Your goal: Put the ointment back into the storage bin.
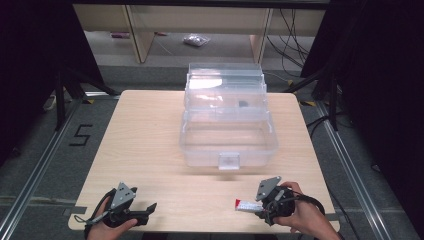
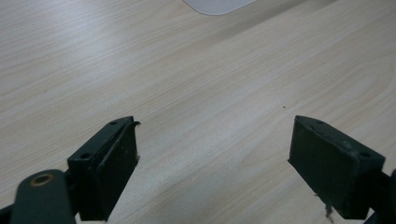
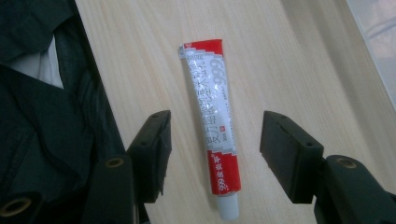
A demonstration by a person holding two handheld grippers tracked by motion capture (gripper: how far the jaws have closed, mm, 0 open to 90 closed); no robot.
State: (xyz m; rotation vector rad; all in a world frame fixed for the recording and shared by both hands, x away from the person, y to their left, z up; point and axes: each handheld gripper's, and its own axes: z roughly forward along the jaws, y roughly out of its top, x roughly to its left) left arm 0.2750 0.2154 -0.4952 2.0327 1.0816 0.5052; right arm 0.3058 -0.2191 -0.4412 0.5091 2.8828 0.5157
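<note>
A red and white ointment tube [image 3: 212, 121] lies flat on the wooden table [image 1: 150, 140], its white cap toward the camera in the right gripper view. My right gripper [image 3: 217, 116] is open, one jaw on each side of the tube, and neither pad touches it. From above, the tube [image 1: 247, 205] lies near the table's front right edge, with the right gripper [image 1: 257, 209] pointing left at it. My left gripper [image 1: 148, 212] rests at the front left, open, and the left gripper [image 2: 212, 126] has only bare wood between its jaws.
A clear plastic storage box [image 1: 272, 142] with its lid tipped back stands at the middle and back of the table; its latch faces me. A corner of the box [image 2: 217, 5] shows ahead of the left gripper. Dark clothing [image 3: 42, 116] lies beside the right gripper.
</note>
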